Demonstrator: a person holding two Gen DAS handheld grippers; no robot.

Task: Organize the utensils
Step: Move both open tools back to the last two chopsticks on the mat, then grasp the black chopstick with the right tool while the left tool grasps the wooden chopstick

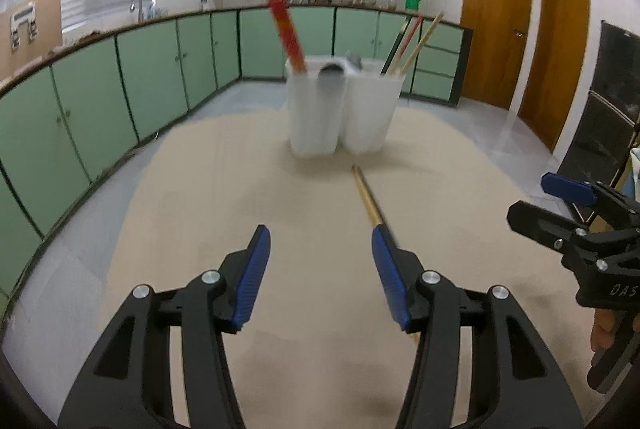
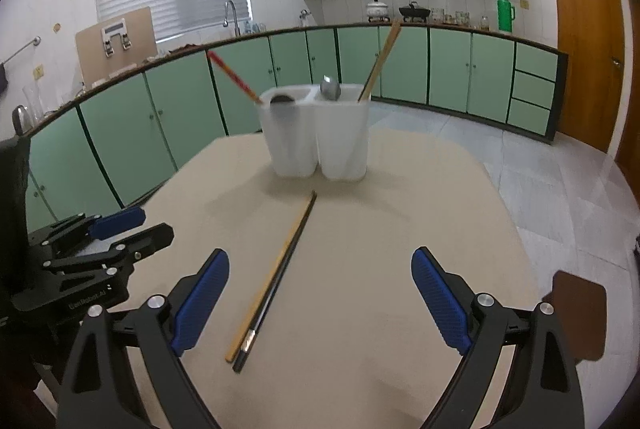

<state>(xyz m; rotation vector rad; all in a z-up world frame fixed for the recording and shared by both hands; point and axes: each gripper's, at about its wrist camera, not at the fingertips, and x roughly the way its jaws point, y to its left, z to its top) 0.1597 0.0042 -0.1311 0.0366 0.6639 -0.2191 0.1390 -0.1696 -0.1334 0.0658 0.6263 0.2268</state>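
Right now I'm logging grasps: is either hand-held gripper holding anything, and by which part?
Nothing is held. The left hand-held gripper and right hand-held gripper are both open and empty; the chopsticks lie loose on the table.

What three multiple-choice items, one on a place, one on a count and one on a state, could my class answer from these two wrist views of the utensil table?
1. Where do the loose chopsticks lie?
A. On the table, in front of the white holder
B. Inside the holder
C. On the floor

2. How many loose chopsticks lie there?
A. One
B. Two
C. Five

3. How is the right gripper?
A. Shut on a spoon
B. Open, holding nothing
C. Shut on a chopstick

Key: 1 A, they rest flat on the beige top before the holder. 2 B, a light one and a dark one lie side by side. 3 B, its blue pads stand wide apart over bare table.
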